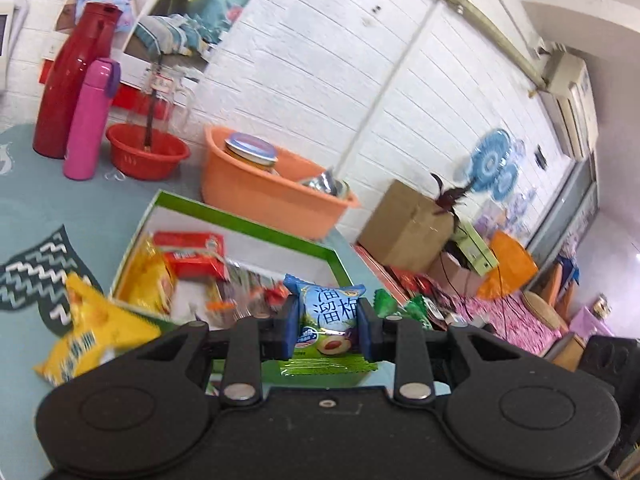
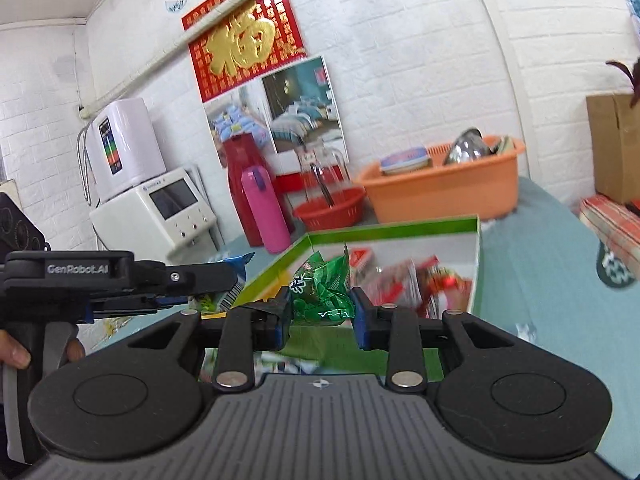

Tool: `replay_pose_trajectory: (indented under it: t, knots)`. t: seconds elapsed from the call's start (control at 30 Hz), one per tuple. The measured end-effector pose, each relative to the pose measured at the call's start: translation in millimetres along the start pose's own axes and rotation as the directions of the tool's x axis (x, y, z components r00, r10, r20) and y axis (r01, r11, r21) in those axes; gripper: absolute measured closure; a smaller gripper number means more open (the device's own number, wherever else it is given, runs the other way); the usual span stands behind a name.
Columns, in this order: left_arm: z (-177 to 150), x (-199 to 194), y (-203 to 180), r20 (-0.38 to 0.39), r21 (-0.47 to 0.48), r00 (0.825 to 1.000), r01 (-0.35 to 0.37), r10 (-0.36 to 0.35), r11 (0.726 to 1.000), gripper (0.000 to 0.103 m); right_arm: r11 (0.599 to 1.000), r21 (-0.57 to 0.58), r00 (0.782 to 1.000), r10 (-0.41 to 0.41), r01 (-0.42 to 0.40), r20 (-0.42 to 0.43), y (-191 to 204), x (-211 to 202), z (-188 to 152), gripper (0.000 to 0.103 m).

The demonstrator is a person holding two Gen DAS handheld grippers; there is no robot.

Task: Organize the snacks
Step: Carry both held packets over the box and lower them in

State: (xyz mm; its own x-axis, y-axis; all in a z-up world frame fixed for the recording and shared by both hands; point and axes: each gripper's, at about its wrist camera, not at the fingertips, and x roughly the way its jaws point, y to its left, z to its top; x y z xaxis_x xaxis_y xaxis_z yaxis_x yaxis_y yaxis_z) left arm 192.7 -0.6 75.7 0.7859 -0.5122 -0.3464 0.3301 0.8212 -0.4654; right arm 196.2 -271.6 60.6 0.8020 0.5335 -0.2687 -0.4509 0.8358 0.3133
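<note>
While left fingers [image 1: 291, 324] pinch a plum packet [image 1: 330, 322], right fingers [image 2: 285, 314] pinch a green packet [image 2: 323, 290].

We see a red flask [image 1: 70, 80] touching a pink bottle [image 1: 90, 120], a red basin [image 1: 148, 152] beside them, a cardboard box [image 1: 404, 220] further right.

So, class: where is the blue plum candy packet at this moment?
In the left wrist view the blue plum candy packet sits clamped in the left gripper, held near the green-rimmed box.
</note>
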Motion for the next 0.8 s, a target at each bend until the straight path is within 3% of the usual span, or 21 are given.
replay_pose_trajectory:
  t: [0.2,0.47,0.53,0.57,0.63,0.8]
  knots:
    - [22,36,35,0.001,-0.066,0.999,-0.035,0.035,0.997,0.035,1.000,-0.023,1.000,-0.006,0.006,-0.014,-2,46,11,0.048]
    - [22,80,64,-0.065,-0.078,0.995,-0.085,0.080,0.993,0.033,0.996,-0.078,0.996,-0.046,0.040,-0.078,-5,92,0,0.047]
    - [18,88,69,-0.085,-0.074,0.992,-0.098,0.092,0.992,0.015,0.994,-0.097,0.995,-0.049,0.041,-0.086,-6,99,-6,0.043]
    - [16,90,71,-0.094,-0.076,0.991,-0.103,0.095,0.992,0.000,0.992,-0.117,0.995,-0.059,0.049,-0.085,-6,101,-8,0.036]
    - [13,87,74,-0.089,-0.091,0.991,-0.105,0.097,0.990,0.000,0.986,-0.151,0.994,-0.078,0.067,-0.071,-4,102,-11,0.000]
    - [16,67,60,-0.063,-0.073,0.993,-0.100,0.095,0.992,0.000,0.985,-0.159,0.996,-0.080,0.072,-0.045,-1,83,-7,0.000]
